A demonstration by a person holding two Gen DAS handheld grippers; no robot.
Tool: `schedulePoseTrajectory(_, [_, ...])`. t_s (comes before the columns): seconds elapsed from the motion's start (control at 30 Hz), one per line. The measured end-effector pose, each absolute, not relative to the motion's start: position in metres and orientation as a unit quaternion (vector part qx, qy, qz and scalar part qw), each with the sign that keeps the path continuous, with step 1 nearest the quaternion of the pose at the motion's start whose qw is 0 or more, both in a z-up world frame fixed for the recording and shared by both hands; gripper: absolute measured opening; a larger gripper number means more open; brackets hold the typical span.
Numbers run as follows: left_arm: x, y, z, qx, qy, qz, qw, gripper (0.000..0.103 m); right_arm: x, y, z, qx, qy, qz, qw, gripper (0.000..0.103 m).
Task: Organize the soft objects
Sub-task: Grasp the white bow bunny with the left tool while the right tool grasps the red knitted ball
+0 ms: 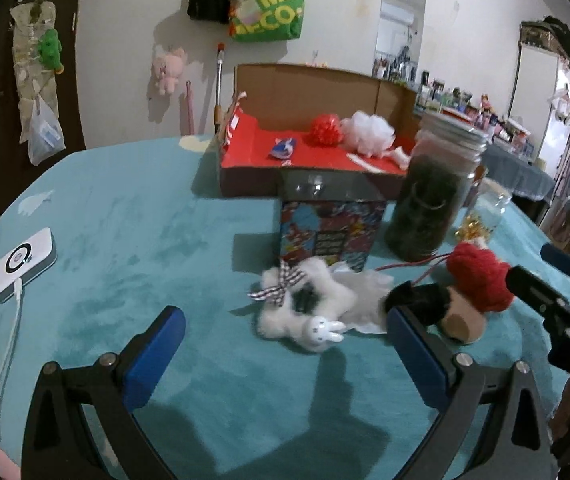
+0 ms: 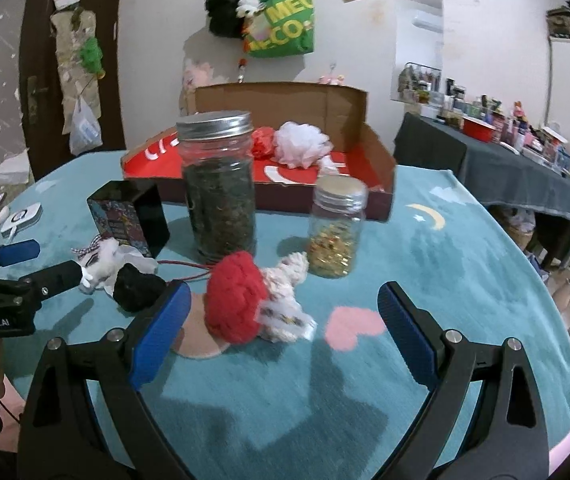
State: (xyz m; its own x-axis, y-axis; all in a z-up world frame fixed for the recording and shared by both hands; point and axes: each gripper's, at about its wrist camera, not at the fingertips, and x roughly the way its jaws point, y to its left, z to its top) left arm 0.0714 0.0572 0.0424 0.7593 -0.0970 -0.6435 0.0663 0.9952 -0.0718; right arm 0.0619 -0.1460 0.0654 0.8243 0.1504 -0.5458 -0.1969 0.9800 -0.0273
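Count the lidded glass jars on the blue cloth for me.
2. The tall jar of dark leaves stands in front of the red tray; the short jar of gold bits stands to its right, nearer the tray's corner. Others could be hidden.

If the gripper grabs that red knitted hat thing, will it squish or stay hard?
The red knitted hat will probably squish: its surface is lumpy yarn, so the open jaws would likely press it in. It looks light for its size. It seems joined to the doll's pale round face and black fuzzy part, so those may dangle and flop when lifted.
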Motion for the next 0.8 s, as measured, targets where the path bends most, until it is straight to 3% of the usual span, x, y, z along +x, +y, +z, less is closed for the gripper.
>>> schedulePoseTrajectory(0.17, [0.087, 0.06, 0.037, -0.015, 0.373, -0.051, 0.926, 0.1, 0.082, -0.132, 0.066, -0.076, 0.301, 0.12, 0.943, 0.096])
schedulePoseTrajectory(0.4, [0.112, 0.062, 0.026, -0.011, 0.43, -0.07, 0.9, 0.09, 0.095, -0.115, 0.06, -0.136, 0.318, 0.143, 0.927, 0.095])
schedulePoseTrajectory(0.5, [0.113, 0.061, 0.028, -0.009, 0.424, -0.084, 0.902, 0.074, 0.093, -0.109, 0.053, -0.162, 0.319, 0.154, 0.921, 0.094])
schedulePoseTrajectory(0.57, [0.11, 0.06, 0.029, -0.008, 0.419, -0.097, 0.903, 0.056, 0.093, -0.107, 0.049, -0.174, 0.322, 0.16, 0.917, 0.081])
schedulePoseTrajectory(0.63, [0.108, 0.059, 0.03, -0.005, 0.417, -0.102, 0.903, 0.05, 0.094, -0.106, 0.046, -0.177, 0.33, 0.166, 0.912, 0.05])
schedulePoseTrajectory(0.67, [0.106, 0.059, 0.03, -0.004, 0.416, -0.101, 0.904, 0.046, 0.095, -0.107, 0.046, -0.178, 0.331, 0.162, 0.913, 0.046])
schedulePoseTrajectory(0.8, [0.1, 0.061, 0.037, -0.012, 0.41, -0.102, 0.906, 0.045, 0.094, -0.12, 0.052, -0.138, 0.324, 0.175, 0.919, 0.036])
